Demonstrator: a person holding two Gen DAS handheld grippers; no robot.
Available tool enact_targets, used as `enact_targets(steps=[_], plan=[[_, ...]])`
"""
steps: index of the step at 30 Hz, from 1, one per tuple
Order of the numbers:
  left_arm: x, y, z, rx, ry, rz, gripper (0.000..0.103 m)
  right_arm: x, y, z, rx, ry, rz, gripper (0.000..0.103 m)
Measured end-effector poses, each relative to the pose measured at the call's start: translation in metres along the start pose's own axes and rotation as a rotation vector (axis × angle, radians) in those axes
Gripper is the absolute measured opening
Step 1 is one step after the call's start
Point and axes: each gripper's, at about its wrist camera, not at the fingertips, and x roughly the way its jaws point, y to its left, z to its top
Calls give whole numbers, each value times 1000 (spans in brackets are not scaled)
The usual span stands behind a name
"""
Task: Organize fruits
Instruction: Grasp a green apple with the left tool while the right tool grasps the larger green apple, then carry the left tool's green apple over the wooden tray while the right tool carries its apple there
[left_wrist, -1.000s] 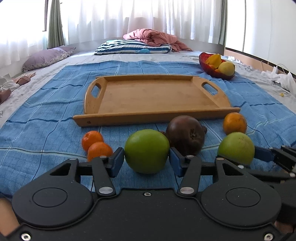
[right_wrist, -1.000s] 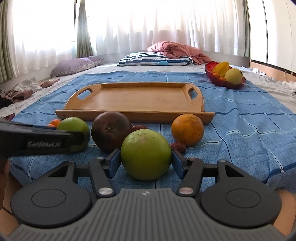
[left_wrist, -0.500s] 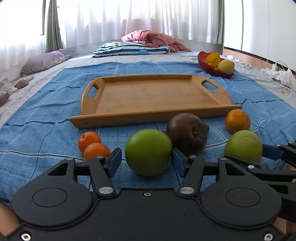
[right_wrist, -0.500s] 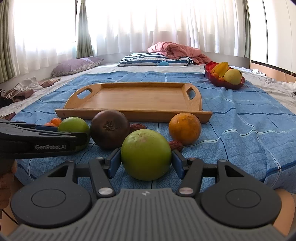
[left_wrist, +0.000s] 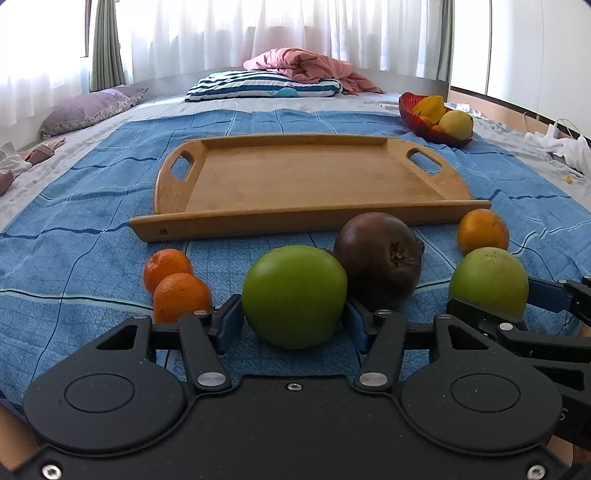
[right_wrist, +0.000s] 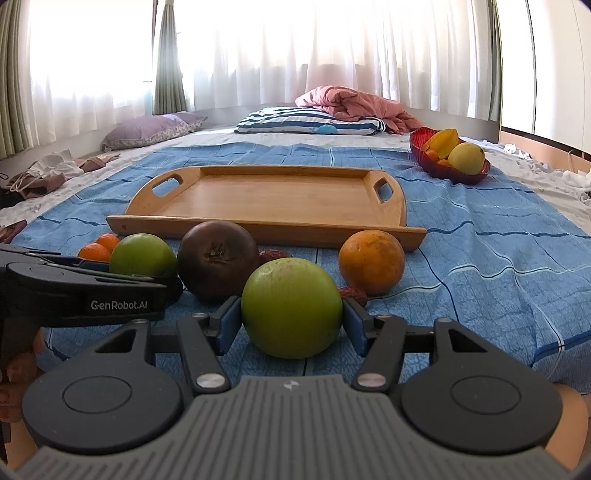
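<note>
Red dates (right_wrist: 352, 295), right view only

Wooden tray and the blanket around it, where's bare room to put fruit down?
The whole floor of the wooden tray is bare. The blue blanket is open between the tray and the red bowl. It is crowded along the tray's near edge: green fruits, dark fruit, orange and tangerines sit close together.

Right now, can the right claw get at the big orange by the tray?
Probably not yet: the right claw is already closed on a green fruit. The big orange sits just beyond, with nothing between.
</note>
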Motion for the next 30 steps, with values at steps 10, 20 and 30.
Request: enact_targets(steps=[10, 20, 30], plan=[[1, -2, 1, 12, 4, 6, 53, 3, 2, 0, -20, -14, -5, 63], [-8, 2, 7, -5, -6, 9, 52, 1, -1, 6, 23, -43, 30, 62], [-20, 13, 27, -31, -55, 27, 52, -2, -12, 27, 82, -77, 41, 62]])
